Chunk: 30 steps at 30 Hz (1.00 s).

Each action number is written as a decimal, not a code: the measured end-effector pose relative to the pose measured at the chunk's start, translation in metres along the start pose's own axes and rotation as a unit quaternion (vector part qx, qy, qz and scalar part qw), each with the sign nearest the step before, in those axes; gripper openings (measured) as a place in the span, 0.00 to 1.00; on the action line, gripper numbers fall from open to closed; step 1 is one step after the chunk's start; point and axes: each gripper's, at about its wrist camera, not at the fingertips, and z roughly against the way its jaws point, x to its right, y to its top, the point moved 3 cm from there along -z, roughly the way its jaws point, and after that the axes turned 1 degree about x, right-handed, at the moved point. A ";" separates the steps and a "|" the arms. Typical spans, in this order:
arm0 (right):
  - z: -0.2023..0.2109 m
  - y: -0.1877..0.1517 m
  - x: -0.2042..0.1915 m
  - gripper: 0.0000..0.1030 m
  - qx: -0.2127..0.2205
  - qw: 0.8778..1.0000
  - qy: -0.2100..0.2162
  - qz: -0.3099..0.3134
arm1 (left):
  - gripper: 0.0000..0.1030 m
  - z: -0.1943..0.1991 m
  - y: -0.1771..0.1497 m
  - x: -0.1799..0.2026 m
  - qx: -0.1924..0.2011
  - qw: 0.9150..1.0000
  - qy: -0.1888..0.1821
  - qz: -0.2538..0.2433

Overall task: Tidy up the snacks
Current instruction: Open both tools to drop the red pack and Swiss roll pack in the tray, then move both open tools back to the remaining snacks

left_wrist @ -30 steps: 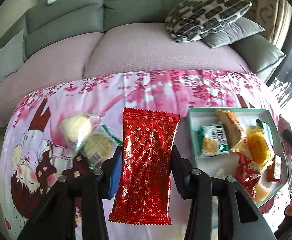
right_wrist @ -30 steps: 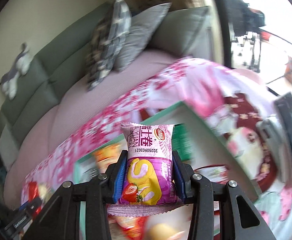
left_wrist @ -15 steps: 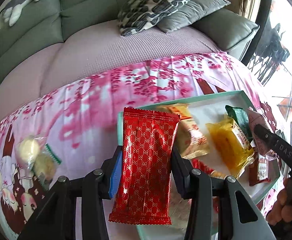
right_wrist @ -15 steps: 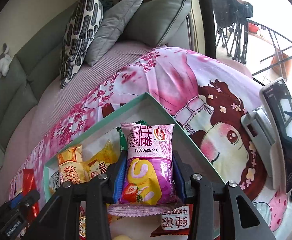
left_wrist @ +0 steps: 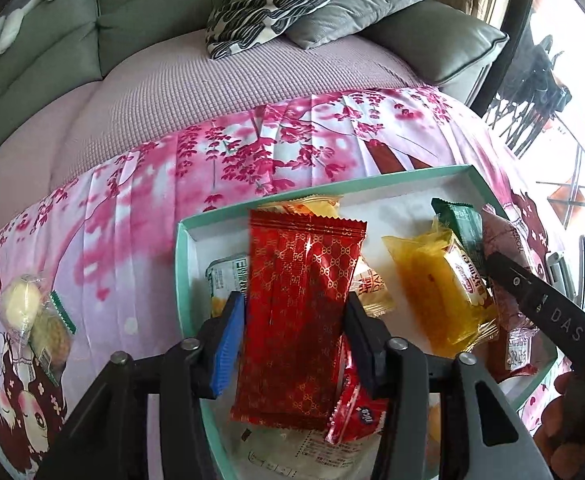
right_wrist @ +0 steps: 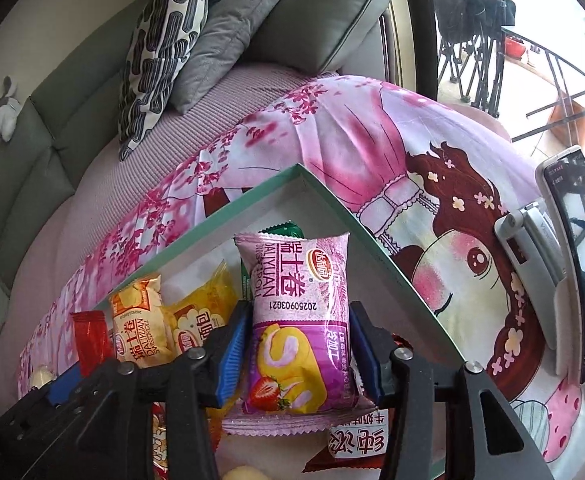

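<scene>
In the left wrist view, lowest in the frame, the left gripper is clenched on a glossy red foil snack packet with a gold lattice print. The packet's long axis runs up the frame along the fingers, and its crimped top edge reaches the centre. Directly beneath and behind it lies the shallow rectangular cardboard tray with a mint-green rim and white floor, so my reading is that the coming move is a straight lowering and release, since the tray is already under the packet.

In the right wrist view the right gripper grips a soft purple plastic cake-roll packet printed with a strawberry, also held lengthwise along the fingers, over the tray's far corner in mid-frame. Both grippers are over the tray and neither looks clearly nearer to it.

On the tray floor sit crinkly wrappers: a translucent yellow cake packet at centre right, a dark green sachet above it, and a small red sachet at bottom centre.

At the left edge of the left view, well apart from the tray, two clear-wrapped round biscuits rest on the pink cherry-blossom cloth that covers the worktop. Beyond it, toward the top, are a mauve sofa seat and a black-and-white patterned cushion.
</scene>
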 end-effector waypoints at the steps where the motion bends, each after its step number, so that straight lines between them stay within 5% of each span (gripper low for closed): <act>1: 0.001 0.000 0.000 0.60 0.000 1.000 0.001 0.001 | 0.54 0.002 0.000 -0.002 0.001 1.000 -0.003 0.002; 9: 0.012 0.002 -0.001 0.81 0.012 1.000 -0.004 0.008 | 0.70 0.020 0.000 -0.018 0.018 0.999 -0.007 0.028; 16: 0.023 0.001 -0.007 0.98 0.024 1.000 -0.003 0.020 | 0.74 0.031 -0.010 -0.042 0.028 0.998 -0.001 0.059; 30: 0.043 -0.012 -0.052 1.00 0.034 0.997 0.006 0.066 | 0.92 0.046 -0.037 -0.115 0.033 0.991 0.042 0.123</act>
